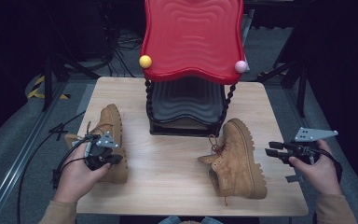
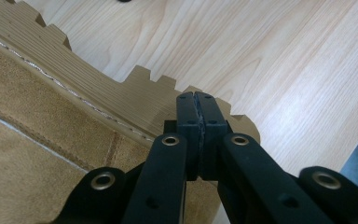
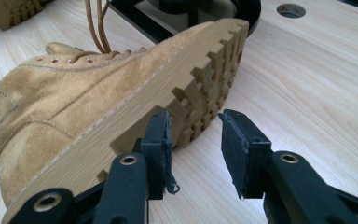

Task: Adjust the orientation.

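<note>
From the high view, a light wooden table (image 1: 168, 163) holds two tan suede boots with thick ridged soles. The left boot (image 1: 113, 126) lies at the left side, its long way running from near to far. The right boot (image 1: 235, 158) lies on its side at the right, toe far, ankle opening near, sole facing right. Behind them stands a black rack with a wavy red tray on top (image 1: 193, 37); nothing sits in the tray, and a yellow ball (image 1: 145, 61) and a pink ball (image 1: 241, 66) sit at its near corners. The left gripper (image 1: 114, 158) rests over the left boot. The right gripper (image 1: 272, 148) is just right of the right boot. In the left gripper view, the jaws are pressed together above the boot's sole edge (image 2: 121, 93), pinching nothing. In the right gripper view, the jaws stand spread apart beside the right boot's ridged sole (image 3: 200, 88), with bare table between them.
</note>
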{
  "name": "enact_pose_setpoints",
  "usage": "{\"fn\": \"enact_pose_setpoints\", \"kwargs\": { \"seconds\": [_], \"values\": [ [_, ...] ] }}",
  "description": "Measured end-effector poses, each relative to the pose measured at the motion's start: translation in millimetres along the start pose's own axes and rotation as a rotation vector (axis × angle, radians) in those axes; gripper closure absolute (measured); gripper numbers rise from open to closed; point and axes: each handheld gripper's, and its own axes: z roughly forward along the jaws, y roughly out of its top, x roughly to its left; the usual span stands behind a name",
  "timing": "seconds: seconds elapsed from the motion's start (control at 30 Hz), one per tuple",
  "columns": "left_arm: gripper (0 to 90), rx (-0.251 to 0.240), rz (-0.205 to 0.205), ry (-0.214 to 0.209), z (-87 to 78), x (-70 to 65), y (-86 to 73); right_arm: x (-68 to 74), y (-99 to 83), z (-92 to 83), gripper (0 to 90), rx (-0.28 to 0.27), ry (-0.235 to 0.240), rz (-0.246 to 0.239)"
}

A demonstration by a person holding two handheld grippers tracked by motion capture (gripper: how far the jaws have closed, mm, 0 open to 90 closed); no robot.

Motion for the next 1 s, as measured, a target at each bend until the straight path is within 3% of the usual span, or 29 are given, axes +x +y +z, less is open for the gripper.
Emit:
{"fn": "enact_pose_setpoints", "kwargs": {
  "seconds": [0.07,0.3,0.4,0.5,0.63,0.77,0.83,0.87,0.9,1.0],
  "values": [
    [90.0,0.002,0.014,-0.007,5.2,-3.2,7.6,0.7,-3.4,-4.2,62.5,-0.004,0.001,0.007],
    [90.0,0.075,0.094,-0.002,27.3,-16.3,36.8,4.7,-8.7,-20.8,61.5,-0.038,-0.008,0.017],
    [90.0,0.106,0.104,0.045,32.6,-20.8,45.7,5.1,-13.8,-27.0,61.3,-0.041,-0.019,0.029],
    [90.0,0.077,0.104,0.033,33.2,-22.8,52.0,5.4,-18.9,-32.3,61.2,-0.043,-0.029,0.039],
    [88.4,0.015,0.123,-0.024,29.7,-29.8,60.9,6.8,-23.2,-38.4,61.1,-0.048,-0.039,0.058],
    [88.1,-0.012,0.141,-0.076,28.8,-39.3,70.0,6.8,-24.9,-39.0,60.8,-0.044,-0.044,0.059],
    [84.1,-0.002,0.148,-0.024,28.1,-41.8,72.1,6.7,-25.6,-39.8,60.7,-0.045,-0.044,0.06],
    [84.1,-0.01,0.148,-0.03,27.6,-41.2,71.9,6.7,-25.6,-39.8,60.7,-0.045,-0.044,0.06],
    [83.3,-0.032,0.14,-0.068,26.0,-40.0,71.0,6.6,-25.6,-40.1,60.6,-0.047,-0.045,0.065],
    [81.5,-0.039,0.135,-0.051,23.5,-40.5,70.4,6.2,-25.6,-39.9,60.5,-0.048,-0.047,0.064]
  ]
}}
